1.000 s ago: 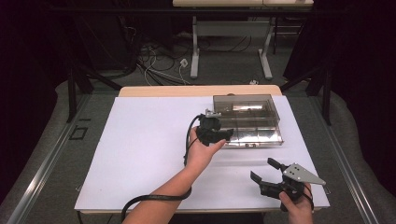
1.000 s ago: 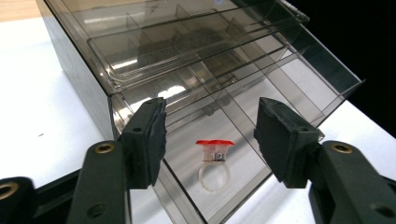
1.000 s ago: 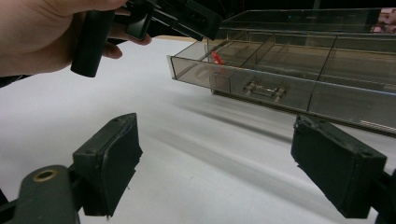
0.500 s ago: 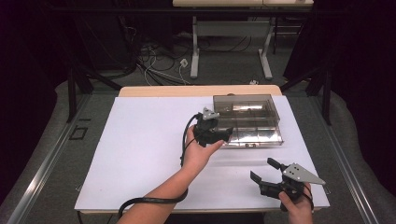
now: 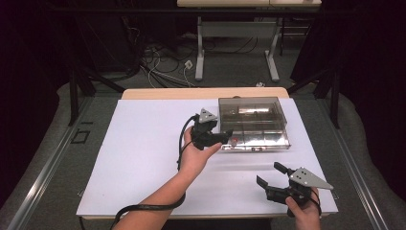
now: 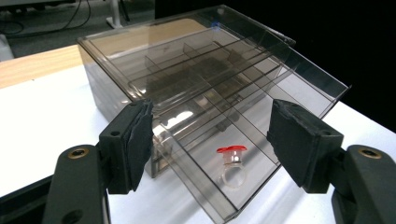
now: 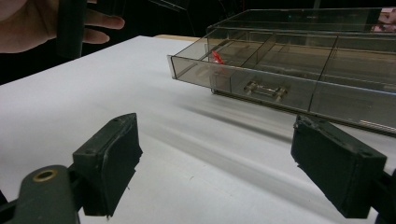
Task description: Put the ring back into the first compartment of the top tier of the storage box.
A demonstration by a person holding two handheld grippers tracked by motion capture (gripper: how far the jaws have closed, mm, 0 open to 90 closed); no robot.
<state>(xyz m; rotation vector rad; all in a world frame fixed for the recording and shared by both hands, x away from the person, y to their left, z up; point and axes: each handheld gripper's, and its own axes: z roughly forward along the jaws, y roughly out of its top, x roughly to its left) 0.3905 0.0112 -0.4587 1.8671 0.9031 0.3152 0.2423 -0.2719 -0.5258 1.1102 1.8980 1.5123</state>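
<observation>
A smoky clear plastic box (image 5: 251, 109) stands at the table's back right, its divided drawer (image 5: 261, 140) pulled out toward me. A clear ring with a red top (image 6: 232, 163) lies in the drawer's front-left compartment; its red top (image 7: 216, 57) also shows in the right gripper view. My left gripper (image 5: 225, 135) hovers open at the drawer's left front corner, jaws wide, with the ring (image 5: 234, 141) just beyond them. My right gripper (image 5: 271, 175) is open and empty near the table's front right, pointing at the drawer's handle (image 7: 264, 88).
The white tabletop (image 5: 143, 143) is bare to the left and in front of the box. A wooden strip (image 5: 201, 93) runs along the far edge. The left gripper's cable (image 5: 143, 207) trails off the near edge. Table legs and cables lie on the floor beyond.
My left gripper has shifted slightly left and turned a little at the drawer's corner. The right gripper has stayed put.
</observation>
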